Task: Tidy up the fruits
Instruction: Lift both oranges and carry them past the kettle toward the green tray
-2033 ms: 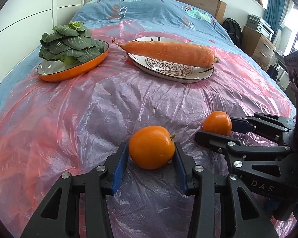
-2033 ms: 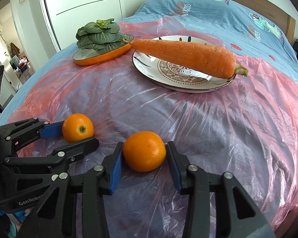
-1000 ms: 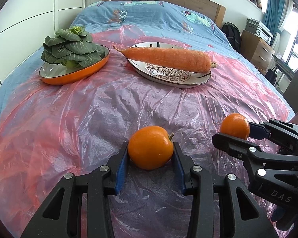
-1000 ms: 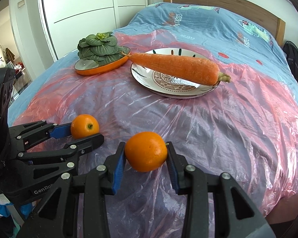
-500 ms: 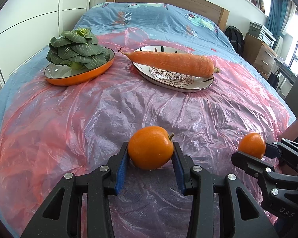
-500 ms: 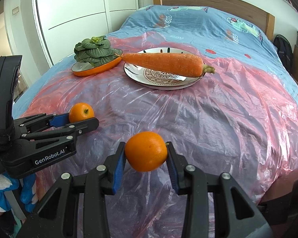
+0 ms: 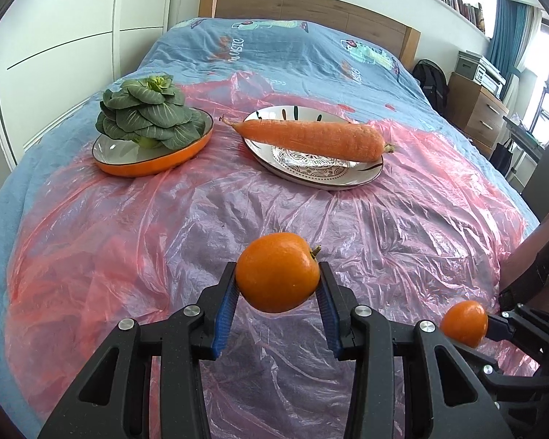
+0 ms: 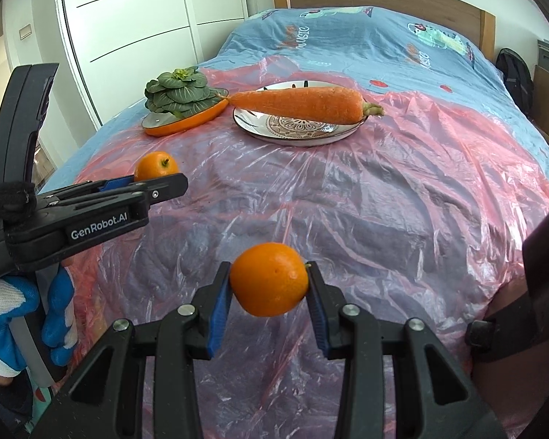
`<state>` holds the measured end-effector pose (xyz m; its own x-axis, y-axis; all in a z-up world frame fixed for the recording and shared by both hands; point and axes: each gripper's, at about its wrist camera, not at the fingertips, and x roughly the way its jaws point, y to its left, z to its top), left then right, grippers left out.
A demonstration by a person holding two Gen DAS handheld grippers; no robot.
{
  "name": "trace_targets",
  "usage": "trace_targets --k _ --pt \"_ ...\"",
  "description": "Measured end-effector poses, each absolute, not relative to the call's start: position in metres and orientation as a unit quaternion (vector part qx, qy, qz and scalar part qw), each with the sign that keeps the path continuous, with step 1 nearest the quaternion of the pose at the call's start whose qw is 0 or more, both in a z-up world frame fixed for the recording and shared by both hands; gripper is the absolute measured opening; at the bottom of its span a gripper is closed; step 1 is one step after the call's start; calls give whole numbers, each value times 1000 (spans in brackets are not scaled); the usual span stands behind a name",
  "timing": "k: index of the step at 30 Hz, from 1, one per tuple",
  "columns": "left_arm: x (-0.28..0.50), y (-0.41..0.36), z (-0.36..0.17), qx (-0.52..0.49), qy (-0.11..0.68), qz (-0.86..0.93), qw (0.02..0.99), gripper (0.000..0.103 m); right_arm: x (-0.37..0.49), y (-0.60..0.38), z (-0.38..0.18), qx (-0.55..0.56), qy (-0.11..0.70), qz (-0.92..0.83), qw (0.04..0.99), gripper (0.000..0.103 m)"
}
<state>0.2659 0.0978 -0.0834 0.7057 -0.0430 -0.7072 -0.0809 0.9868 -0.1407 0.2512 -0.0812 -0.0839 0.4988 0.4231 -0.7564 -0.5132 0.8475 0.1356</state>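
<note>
Orange dish (image 7: 157,168) holds greens (image 7: 148,111); patterned plate (image 7: 311,173) holds carrot (image 7: 311,139); each claw (image 7: 277,294) (image 8: 269,298) grips orange (image 7: 277,272) (image 8: 269,278).

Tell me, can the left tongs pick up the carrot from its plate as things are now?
Probably not yet. The left tongs are shut on an orange, so they have no free grip. Nothing stands between them and the carrot, only plastic sheet.
</note>
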Motion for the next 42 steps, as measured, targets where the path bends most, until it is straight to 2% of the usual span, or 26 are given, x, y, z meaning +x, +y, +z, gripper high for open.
trace_targets --k 13,27,42 --pt "228 82 -50 -85 356 14 930 36 191 -107 -67 -46 435 275 856 45" --pt "156 18 -29 -41 333 1 942 36 148 -172 -56 -28 445 238 863 45" --pt "113 -62 -30 2 350 -51 935 36 122 -244 -46 0 438 203 876 45"
